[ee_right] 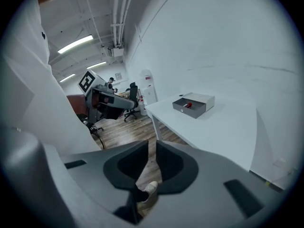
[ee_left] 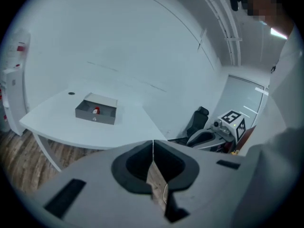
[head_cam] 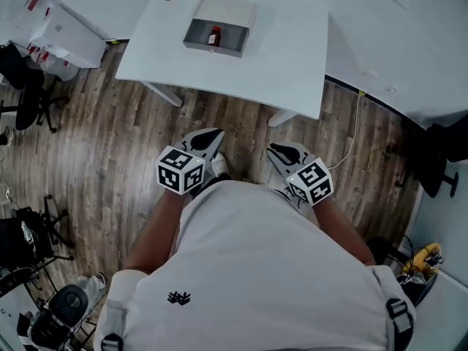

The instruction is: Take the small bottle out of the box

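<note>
Head view: I stand back from table [head_cam: 292, 72]. Box [head_cam: 213, 48] sits open on it, small bottle [head_cam: 214, 36] inside, reddish. Left gripper [head_cam: 212, 134] and right gripper [head_cam: 281, 151] low near my body, well apart from box.

Left gripper view: jaws closed tip to tip, nothing held. Box [ee_left: 95, 117] far ahead.

Right gripper view: jaws a narrow slit apart, empty, floor showing through.

My read: approach step, reach not yet begun. Next: close in on table, spread one gripper wide, come down over bottle.

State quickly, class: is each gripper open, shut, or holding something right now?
Left gripper: shut, holding nothing.
Right gripper: jaws a narrow slit apart, holding nothing.
</note>
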Demonstrator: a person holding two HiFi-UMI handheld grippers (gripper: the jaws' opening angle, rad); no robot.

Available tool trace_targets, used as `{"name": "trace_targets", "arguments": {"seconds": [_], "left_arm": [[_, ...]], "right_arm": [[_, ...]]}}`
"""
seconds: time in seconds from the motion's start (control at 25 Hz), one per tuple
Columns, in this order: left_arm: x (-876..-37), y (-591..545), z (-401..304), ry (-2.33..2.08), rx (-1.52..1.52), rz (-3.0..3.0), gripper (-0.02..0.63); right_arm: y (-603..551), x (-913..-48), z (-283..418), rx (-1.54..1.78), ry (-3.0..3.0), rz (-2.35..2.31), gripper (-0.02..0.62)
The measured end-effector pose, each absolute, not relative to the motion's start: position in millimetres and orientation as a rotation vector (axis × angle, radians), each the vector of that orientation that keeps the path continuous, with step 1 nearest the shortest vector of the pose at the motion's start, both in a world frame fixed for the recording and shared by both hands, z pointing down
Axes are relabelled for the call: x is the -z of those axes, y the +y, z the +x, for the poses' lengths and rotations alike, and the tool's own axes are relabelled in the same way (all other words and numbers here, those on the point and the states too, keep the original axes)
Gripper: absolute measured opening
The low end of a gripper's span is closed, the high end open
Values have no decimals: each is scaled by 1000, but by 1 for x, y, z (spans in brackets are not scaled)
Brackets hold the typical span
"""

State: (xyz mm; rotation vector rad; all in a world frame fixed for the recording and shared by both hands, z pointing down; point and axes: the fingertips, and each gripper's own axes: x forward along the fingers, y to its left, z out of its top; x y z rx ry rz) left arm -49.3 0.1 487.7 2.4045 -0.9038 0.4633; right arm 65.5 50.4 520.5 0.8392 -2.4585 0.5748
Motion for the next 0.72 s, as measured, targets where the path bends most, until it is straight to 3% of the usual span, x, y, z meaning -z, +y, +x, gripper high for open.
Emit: {"name": "trace_targets", "arguments": {"seconds": [0.4, 0.72], "left_arm": [[-495, -73, -71, -812, -531, 2447, 35], [-498, -154, -71, -955, -537, 2399, 30]], "right_arm": [[14, -512, 36, -615, -2410, 1000, 49], [-25, -521, 61, -634, -2392, 982, 49]]}}
